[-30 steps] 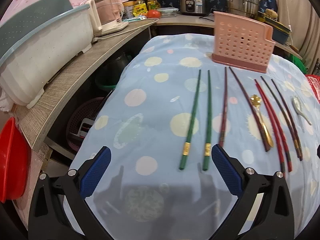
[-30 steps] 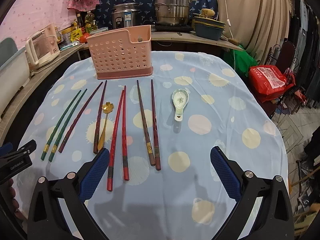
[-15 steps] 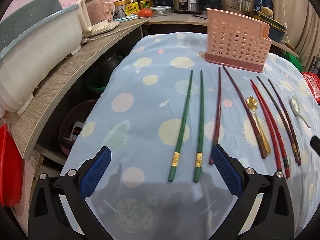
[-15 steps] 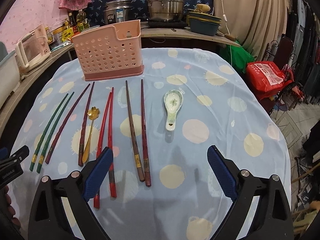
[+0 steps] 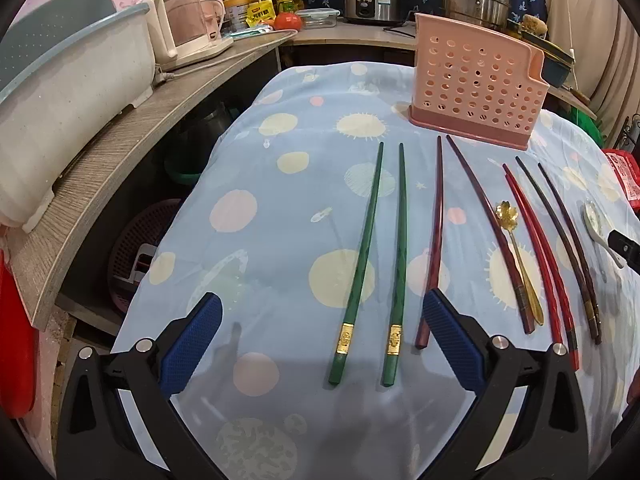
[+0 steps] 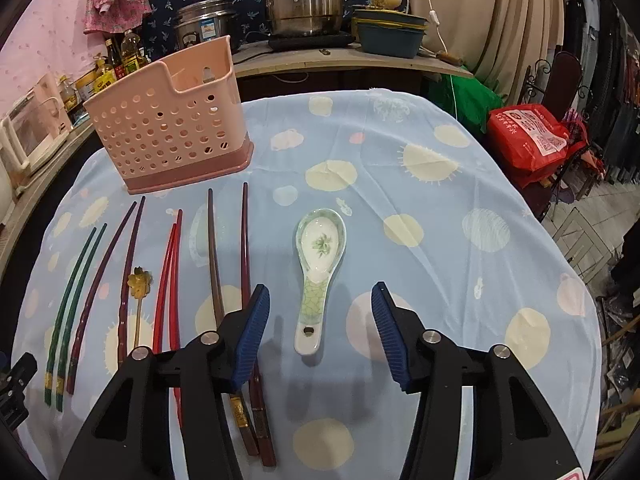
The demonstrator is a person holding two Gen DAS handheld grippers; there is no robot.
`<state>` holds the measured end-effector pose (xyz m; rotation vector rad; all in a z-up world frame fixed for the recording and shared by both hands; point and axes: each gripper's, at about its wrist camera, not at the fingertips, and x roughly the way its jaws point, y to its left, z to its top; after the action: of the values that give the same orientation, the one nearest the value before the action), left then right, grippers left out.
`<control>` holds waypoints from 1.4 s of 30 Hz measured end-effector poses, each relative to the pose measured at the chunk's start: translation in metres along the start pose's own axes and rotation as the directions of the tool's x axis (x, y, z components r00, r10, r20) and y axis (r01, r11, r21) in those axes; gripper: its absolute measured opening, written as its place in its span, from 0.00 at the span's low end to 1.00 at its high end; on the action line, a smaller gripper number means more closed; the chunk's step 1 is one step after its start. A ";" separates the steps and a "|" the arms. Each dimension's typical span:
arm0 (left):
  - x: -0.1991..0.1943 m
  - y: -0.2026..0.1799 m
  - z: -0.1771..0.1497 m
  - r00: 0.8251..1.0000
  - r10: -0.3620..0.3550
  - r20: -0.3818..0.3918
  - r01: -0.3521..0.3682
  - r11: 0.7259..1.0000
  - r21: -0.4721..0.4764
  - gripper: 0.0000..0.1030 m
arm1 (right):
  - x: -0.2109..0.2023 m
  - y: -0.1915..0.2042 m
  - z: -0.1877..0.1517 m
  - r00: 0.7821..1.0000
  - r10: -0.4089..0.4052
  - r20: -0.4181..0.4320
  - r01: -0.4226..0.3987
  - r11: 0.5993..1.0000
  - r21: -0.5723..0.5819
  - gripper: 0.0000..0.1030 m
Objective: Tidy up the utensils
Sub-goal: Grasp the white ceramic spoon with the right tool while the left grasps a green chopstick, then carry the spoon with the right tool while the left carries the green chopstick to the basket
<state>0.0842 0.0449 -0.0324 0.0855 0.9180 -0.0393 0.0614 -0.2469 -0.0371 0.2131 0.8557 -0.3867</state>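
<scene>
Here we held the right gripper (image 6: 318,322) over the ceramic spoon (image 6: 318,264), its jaws closing with the handle between them and not yet touched. Our left gripper (image 5: 322,338) stood wide open above the green chopsticks (image 5: 376,264), gripping nothing. The other chopsticks lay in a row on the spotted cloth (image 6: 420,208), and the pink basket (image 6: 168,120) stood upright behind them.

Chopstick pairs (image 6: 172,276), gold spoon (image 6: 139,300) and ceramic spoon (image 6: 318,276) flat, parallel, at 6 o'clock of upright pink holder (image 6: 168,128).
</scene>
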 end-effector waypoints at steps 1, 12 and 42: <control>0.001 0.002 0.000 1.000 -0.001 -0.004 0.001 1.000 -0.002 0.93 | 0.004 0.000 0.000 1.000 -0.001 -0.008 0.001 1.000 0.001 0.39; 0.017 0.019 -0.012 0.999 -0.004 -0.045 0.004 1.000 -0.014 0.93 | 0.013 0.001 -0.006 0.999 0.020 -0.028 -0.020 1.000 0.012 0.12; -0.017 0.022 -0.026 0.987 -0.158 -0.021 0.159 0.987 0.019 0.08 | -0.045 -0.016 -0.032 0.996 0.093 0.013 -0.093 0.995 0.031 0.12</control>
<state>0.0555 0.0694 -0.0334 0.0313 0.9422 -0.1958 0.0058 -0.2398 -0.0239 0.2788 0.8258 -0.3139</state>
